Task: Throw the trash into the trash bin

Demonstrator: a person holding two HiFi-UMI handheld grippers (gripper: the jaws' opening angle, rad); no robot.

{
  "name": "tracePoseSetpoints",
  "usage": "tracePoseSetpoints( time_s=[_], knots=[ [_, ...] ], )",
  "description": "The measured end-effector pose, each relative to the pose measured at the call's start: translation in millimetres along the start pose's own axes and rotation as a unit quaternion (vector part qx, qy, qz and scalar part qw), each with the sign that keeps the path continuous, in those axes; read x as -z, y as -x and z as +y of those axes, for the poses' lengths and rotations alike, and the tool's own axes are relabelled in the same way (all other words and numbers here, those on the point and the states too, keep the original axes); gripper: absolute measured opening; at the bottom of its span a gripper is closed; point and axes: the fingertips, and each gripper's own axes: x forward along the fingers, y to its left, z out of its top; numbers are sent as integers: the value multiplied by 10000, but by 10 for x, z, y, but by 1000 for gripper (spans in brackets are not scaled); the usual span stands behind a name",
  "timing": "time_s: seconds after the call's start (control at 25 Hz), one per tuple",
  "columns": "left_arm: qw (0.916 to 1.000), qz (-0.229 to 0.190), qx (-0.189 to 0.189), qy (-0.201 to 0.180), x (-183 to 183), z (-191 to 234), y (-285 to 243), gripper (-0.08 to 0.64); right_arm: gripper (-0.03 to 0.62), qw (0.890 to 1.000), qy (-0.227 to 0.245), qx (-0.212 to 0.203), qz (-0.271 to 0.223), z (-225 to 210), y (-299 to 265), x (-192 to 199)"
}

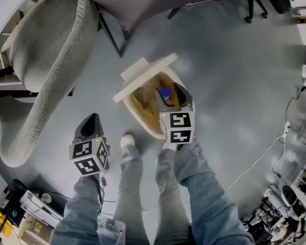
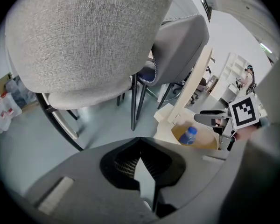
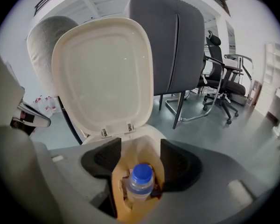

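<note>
A smooth grey floor [image 1: 234, 86] runs under everything, with a pale cable [image 1: 261, 154] trailing across it at the right. The trash bin [image 1: 149, 129] stands on it with its lid [image 3: 105, 73] up and a tan bag [image 1: 138, 102] lining it. The bottle [image 3: 141, 183] with the blue cap sits inside the bin. The right gripper [image 1: 177, 97] hangs over the opening, jaws spread wide and clear of the bottle. The left gripper [image 2: 141, 158] seems closed and empty, though its tips are hard to read. A grey fabric chair [image 1: 51, 60] stands beyond the bin, with wheeled office chairs [image 3: 219, 94] farther off.
</note>
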Motion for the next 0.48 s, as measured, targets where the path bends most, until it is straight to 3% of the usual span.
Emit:
tracePoseSetpoints(
  time_s=[0.48],
  knots=[
    [10000,-16,34,-21,82,-71,70,11,264,9995,-231,165,-167,-176,281,-19]
  ],
)
